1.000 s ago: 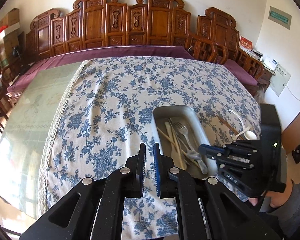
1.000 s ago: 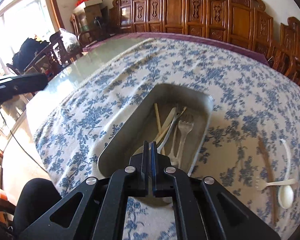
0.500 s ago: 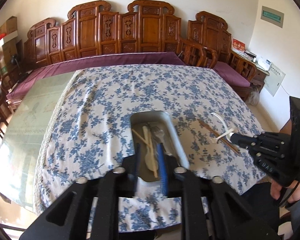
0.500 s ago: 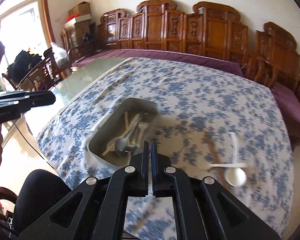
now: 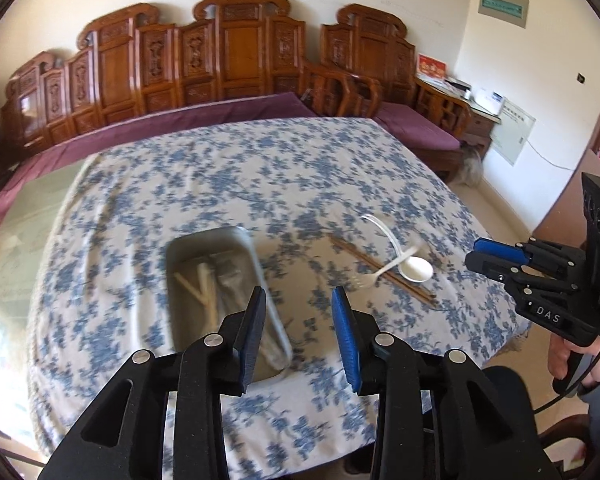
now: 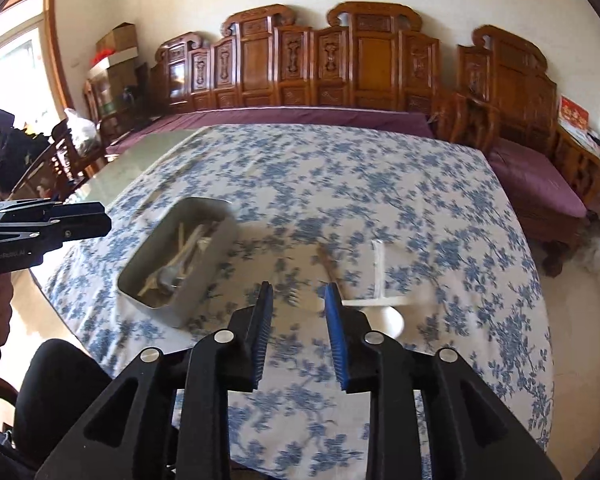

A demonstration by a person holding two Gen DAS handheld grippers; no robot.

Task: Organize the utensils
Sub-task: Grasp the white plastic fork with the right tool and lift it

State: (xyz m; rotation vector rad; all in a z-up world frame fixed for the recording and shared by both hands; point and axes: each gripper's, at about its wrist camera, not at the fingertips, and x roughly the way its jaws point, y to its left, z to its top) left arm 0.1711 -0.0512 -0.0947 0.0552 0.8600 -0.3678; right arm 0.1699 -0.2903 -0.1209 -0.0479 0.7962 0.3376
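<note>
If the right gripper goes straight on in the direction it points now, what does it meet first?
Probably the white plastic fork on the tablecloth, whose tines lie between the opening, empty jaws of the right gripper. Depth is unclear; the white spoon lies just beside.

A tray [image 5: 212, 236] sits on the tablecloth [image 5: 260, 168] near the table's front edge, holding chopsticks [image 5: 194, 292] and a fork [image 5: 230, 276]; to its right, on the cloth, lie a second pair of chopsticks [image 5: 380, 270], a spoon [image 5: 416, 270] and a fork [image 5: 384, 270] crossing them; carved chairs [image 5: 236, 52] line the wall behind the table.
</note>
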